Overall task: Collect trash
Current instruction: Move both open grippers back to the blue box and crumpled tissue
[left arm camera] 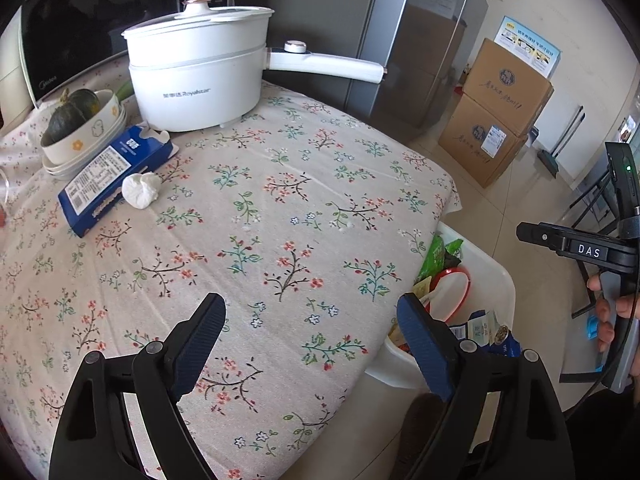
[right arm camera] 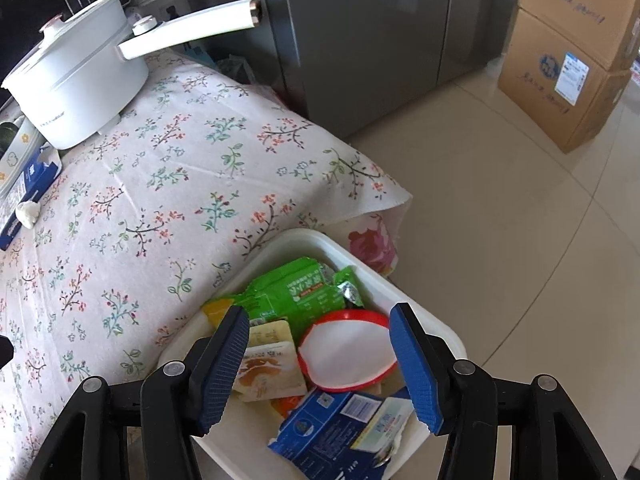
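Note:
A crumpled white tissue point(left arm camera: 141, 190) lies on the floral tablecloth point(left arm camera: 260, 208), touching a blue carton point(left arm camera: 114, 172) that lies flat. Both also show at the far left of the right wrist view, the tissue point(right arm camera: 28, 213) and the carton point(right arm camera: 30, 184). A white bin point(right arm camera: 404, 300) beside the table holds a green wrapper point(right arm camera: 298, 290), a red-rimmed lid point(right arm camera: 346, 350), a torn blue carton point(right arm camera: 340, 428) and other packets. My left gripper point(left arm camera: 310, 344) is open and empty over the table's near edge. My right gripper point(right arm camera: 320, 360) is open and empty above the bin.
A white electric pot point(left arm camera: 200, 76) with a long handle stands at the table's back. A bowl with a green squash point(left arm camera: 80, 124) sits at the left. A microwave point(left arm camera: 80, 12), a steel fridge point(right arm camera: 360, 40) and stacked cardboard boxes point(right arm camera: 572, 60) stand behind.

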A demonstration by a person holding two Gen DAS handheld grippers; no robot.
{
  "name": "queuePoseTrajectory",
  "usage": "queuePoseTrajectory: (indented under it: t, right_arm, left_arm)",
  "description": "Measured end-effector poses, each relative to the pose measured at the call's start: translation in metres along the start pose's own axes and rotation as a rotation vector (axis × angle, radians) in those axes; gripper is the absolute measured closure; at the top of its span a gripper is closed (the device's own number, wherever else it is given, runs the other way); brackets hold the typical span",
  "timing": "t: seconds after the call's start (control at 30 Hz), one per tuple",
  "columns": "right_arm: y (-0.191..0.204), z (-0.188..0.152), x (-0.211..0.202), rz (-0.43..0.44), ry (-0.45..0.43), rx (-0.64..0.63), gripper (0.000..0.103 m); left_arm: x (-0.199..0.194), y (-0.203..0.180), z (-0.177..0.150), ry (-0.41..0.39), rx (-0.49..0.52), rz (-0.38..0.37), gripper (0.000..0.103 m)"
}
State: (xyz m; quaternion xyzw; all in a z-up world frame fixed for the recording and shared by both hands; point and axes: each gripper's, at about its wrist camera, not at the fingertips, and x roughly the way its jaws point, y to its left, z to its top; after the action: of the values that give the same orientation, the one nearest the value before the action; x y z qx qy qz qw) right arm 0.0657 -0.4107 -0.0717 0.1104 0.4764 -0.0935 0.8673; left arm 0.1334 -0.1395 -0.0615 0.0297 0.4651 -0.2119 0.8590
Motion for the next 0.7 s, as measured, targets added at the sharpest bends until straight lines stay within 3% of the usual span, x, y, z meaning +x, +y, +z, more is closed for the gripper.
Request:
queuePoseTrajectory:
  t: [0.7]
  right_arm:
    - [0.136, 0.017, 0.012, 0.116, -0.019, -0.144, 0.028]
  left_arm:
    - [-0.036, 0.143, -0.001, -0.011, -0.28, 0.121, 0.014]
